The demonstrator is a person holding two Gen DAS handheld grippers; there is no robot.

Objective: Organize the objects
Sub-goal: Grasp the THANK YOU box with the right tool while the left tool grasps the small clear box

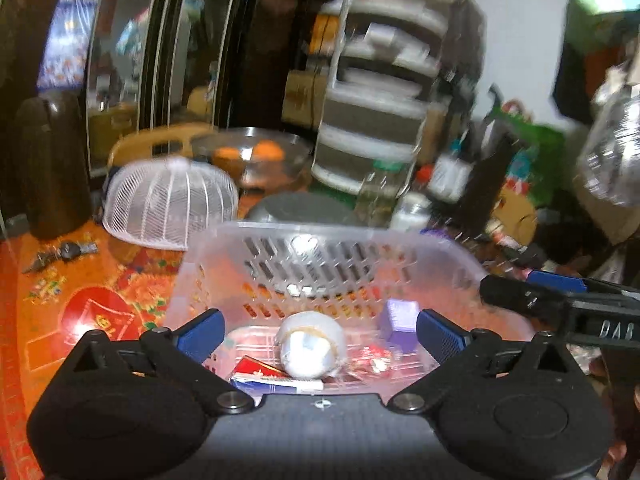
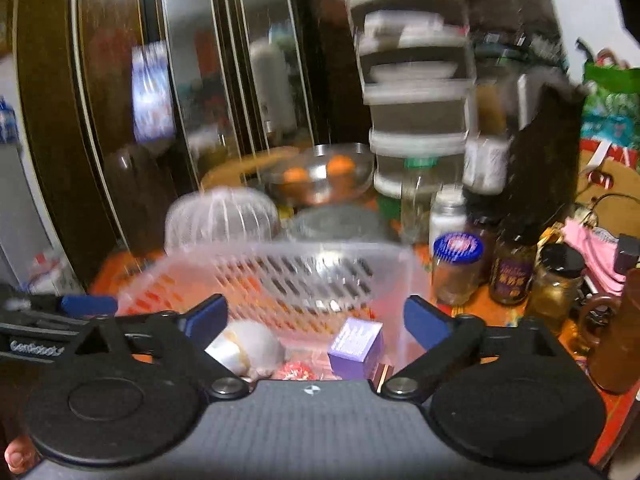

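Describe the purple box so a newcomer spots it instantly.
Find the clear slotted basket on the orange tablecloth. Inside, at its right end, sits the purple box, right of the tape roll. It is the only purple, square-edged item there.

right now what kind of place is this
Most likely a cluttered home dining or kitchen table: a white mesh food cover, a metal bowl of oranges, jars such as the blue-lidded one, and a dark glass-fronted cabinet behind.
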